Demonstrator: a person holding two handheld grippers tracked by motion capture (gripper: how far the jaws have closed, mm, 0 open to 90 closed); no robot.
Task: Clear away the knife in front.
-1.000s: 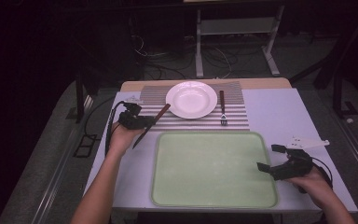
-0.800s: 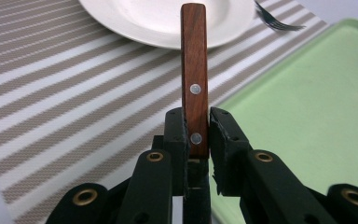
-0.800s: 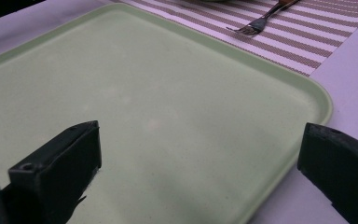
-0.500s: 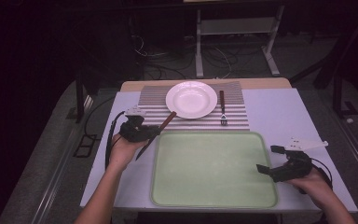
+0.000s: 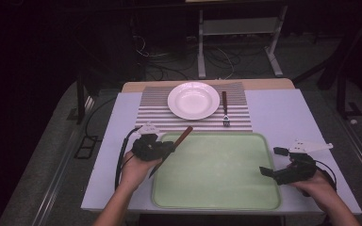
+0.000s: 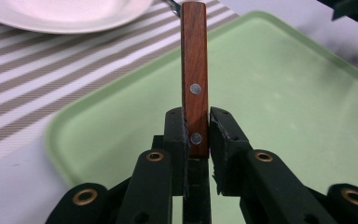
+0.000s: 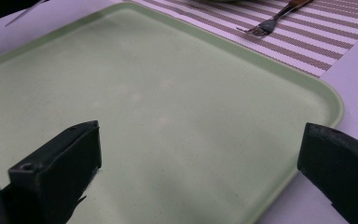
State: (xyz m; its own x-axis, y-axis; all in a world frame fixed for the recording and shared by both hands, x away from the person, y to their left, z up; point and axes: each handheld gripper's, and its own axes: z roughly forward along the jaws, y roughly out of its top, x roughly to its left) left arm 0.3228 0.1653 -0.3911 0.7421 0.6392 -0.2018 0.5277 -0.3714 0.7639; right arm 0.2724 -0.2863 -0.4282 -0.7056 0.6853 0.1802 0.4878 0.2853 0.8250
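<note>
- Surface (image 5: pixel 273 117): pale, carrying a striped placemat (image 5: pixel 151 113) at its far side.
- Green tray (image 5: pixel 217 174): near side, bare.
- White plate (image 5: pixel 193 100): on the placemat, fork (image 5: pixel 225 110) just beside it.
- Right tongs (image 5: pixel 274 170): over the tray's right edge, jaws wide apart, holding nothing.
- Left tongs (image 5: pixel 167 148): at the tray's left edge, clamped on a wooden-handled knife (image 6: pixel 194 79), lifted, handle pointing toward the plate.

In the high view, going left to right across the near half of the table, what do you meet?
Left gripper shut on a wooden-handled knife → green tray → right gripper, jaws open, at the tray's right edge.
</note>
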